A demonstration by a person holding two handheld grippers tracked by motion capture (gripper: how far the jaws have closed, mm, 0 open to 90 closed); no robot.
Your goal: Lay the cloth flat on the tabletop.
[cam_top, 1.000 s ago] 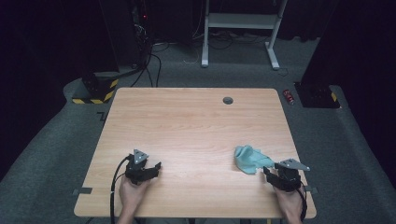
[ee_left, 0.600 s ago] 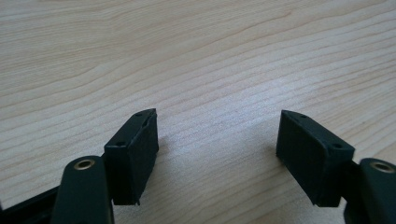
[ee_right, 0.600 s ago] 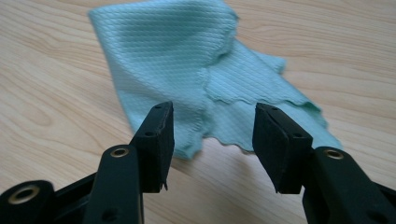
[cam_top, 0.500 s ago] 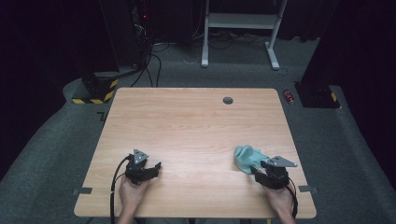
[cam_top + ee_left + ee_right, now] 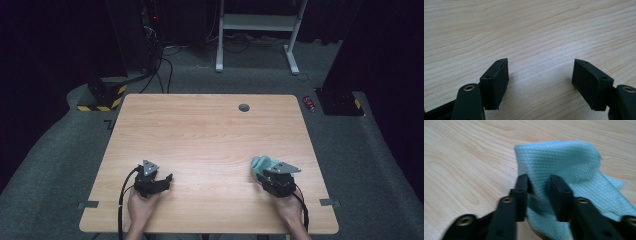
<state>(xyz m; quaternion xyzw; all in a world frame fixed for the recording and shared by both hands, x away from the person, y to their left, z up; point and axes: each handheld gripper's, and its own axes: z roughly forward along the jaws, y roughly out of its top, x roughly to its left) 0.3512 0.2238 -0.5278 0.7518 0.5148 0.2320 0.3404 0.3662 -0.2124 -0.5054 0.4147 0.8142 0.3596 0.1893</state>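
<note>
The person's left hand point(image 5: 141, 207) comes in over the near edge of the desk point(image 5: 200, 135) and holds the left hand-held gripper point(image 5: 161, 181) low over the wood, well to the left of the teal cloth point(image 5: 260, 164). This gripper points away from the person and a little toward the cloth, with its grey three-cornered plate on top and its cable trailing back past the wrist. In the left gripper view its two black jaws stand spread wide, with bare wood grain between them and nothing touching either pad. The person's right hand point(image 5: 287, 209) also reaches in from the near edge and carries the right hand-held gripper point(image 5: 539, 186) right at the cloth, its body lying just on the near side of the fabric in the high view. In the right gripper view the jaws are drawn close around a raised fold of the cloth point(image 5: 559, 160), pinching the quilted teal fabric between the pads; the rest of the cloth spills onto the desk beyond and to the right of the jaws. The picture is slightly blurred there. The cloth sits near the desk's right near corner, well apart from the small dark round grommet point(image 5: 244, 107) at the far edge of the desk.
</note>
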